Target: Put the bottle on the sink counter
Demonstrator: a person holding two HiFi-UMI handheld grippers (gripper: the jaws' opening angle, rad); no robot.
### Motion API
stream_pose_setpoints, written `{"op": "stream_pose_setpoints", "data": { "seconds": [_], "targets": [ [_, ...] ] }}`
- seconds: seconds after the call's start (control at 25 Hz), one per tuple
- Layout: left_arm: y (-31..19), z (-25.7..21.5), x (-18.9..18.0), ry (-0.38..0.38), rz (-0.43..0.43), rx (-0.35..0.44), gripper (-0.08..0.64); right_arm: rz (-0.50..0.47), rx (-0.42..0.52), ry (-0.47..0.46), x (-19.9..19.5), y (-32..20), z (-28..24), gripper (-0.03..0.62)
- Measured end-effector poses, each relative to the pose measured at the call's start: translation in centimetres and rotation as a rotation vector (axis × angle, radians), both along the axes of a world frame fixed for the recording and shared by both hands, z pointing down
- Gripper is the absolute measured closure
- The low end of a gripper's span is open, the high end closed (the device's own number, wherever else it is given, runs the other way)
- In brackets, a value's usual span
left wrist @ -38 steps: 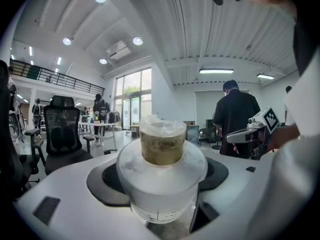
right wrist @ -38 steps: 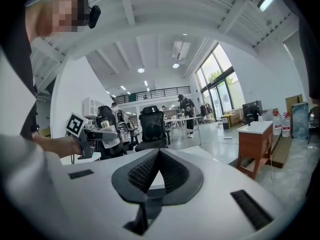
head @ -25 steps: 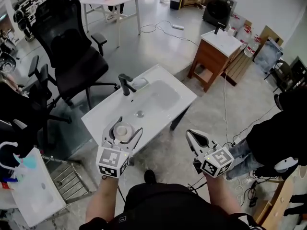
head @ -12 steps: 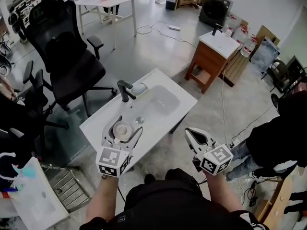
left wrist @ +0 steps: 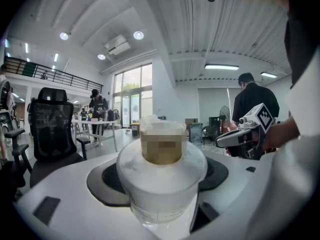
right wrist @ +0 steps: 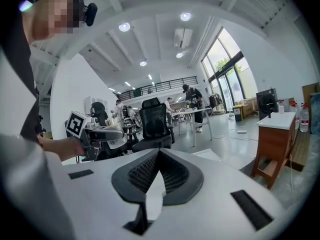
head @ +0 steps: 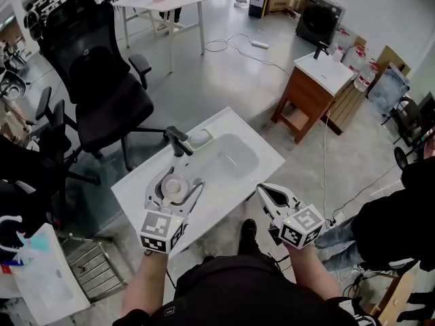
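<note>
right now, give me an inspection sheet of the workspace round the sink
surface: white sink counter, basin dry-looking, dark faucet at its back edge
job's things: bottle in the jaws, seen over the counter's near left end; contact with the counter cannot be told
clutter: one small pale item beside the faucet, kind unclear
grippers: left gripper shut on the bottle; right gripper shut, empty, off the counter's near edge
cables: white cable loose on the floor beyond the sink
surroundings: black office chair at left, wooden vanity at right, white table behind
</note>
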State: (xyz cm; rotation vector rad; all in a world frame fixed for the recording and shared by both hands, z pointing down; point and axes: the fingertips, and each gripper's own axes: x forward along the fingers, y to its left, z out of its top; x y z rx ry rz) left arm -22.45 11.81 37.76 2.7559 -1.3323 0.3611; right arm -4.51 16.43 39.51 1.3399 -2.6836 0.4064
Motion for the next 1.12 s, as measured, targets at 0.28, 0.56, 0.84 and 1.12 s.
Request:
{"op": "stream_pose_setpoints", "data": {
  "seconds": [0.28,0.56,0.84,1.12],
  "targets": [
    [-6.9,1.1,5.5,0.008,-0.066,-0.043,0.212,-0.070,-0.031,-0.020,5.3,-7.8,1.6,0.577],
    [-12.4,0.7,13.0,0.013,-0.119,-0.070,0.212,-0.141,-0.048,-0.031,11.6,-14.3,2.4,0.577],
    [-14.9,0.8,16.1,0.005,-0.152,-0.085,0.212,-0.182,-0.032,-0.051,14.4,-18.0,2.2,0.577],
    [-16.1,0.7,15.5,0.027,-0.129,-0.079,0.212,-0.141,-0.067,-0.052,14.0,-19.4,3.4,0.577]
  ]
}}
